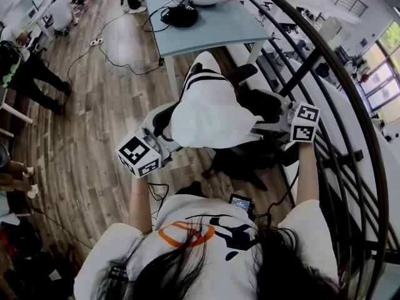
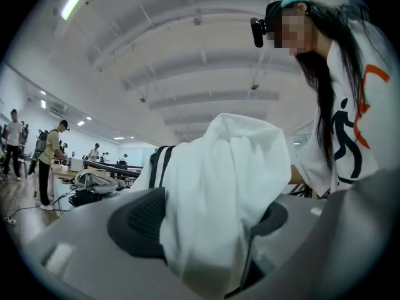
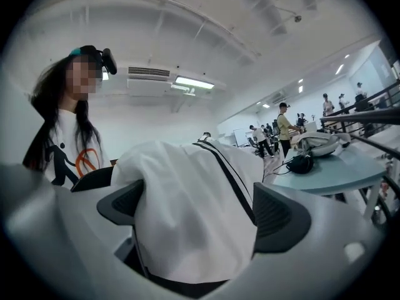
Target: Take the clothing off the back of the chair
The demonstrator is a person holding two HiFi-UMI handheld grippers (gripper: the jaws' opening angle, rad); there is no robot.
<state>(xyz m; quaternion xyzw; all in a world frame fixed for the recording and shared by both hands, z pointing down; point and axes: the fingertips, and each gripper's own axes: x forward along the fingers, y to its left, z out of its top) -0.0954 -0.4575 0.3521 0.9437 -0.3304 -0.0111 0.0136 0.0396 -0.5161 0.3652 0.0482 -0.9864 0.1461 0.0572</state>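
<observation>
Status: task not yet accomplished. The white garment with black stripes (image 1: 209, 114) is draped over the top edge of the chair (image 1: 270, 105) back, hanging down both faces of it. No part of it is seen lifted clear.

Left gripper (image 2: 209, 224): brought in level at the left edge of the chair back. Its jaws stand wide apart, with a bunched fold of the garment filling the gap and lapping over the inner edges of both pads. No pinch is evident.

Right gripper (image 3: 200, 220): placed at the right edge of the chair back, jaws spread wide. The striped cloth lies between the pads but is not clamped.

Judged remaining: both sets of jaws are to be closed on the cloth, and the garment is then to be raised over the top edge and carried away from the chair.

Surroundings: a wood-plank floor (image 1: 94, 117) is noted, with cables (image 1: 119, 58) trailing across it. A pale blue table (image 1: 212, 33) stands beyond the chair, a black item (image 1: 179, 14) resting near its left edge. A dark metal railing (image 1: 325, 80) runs along the right. Other people (image 1: 31, 74) are seen at the far left. The ceiling is white, with strip lights.
</observation>
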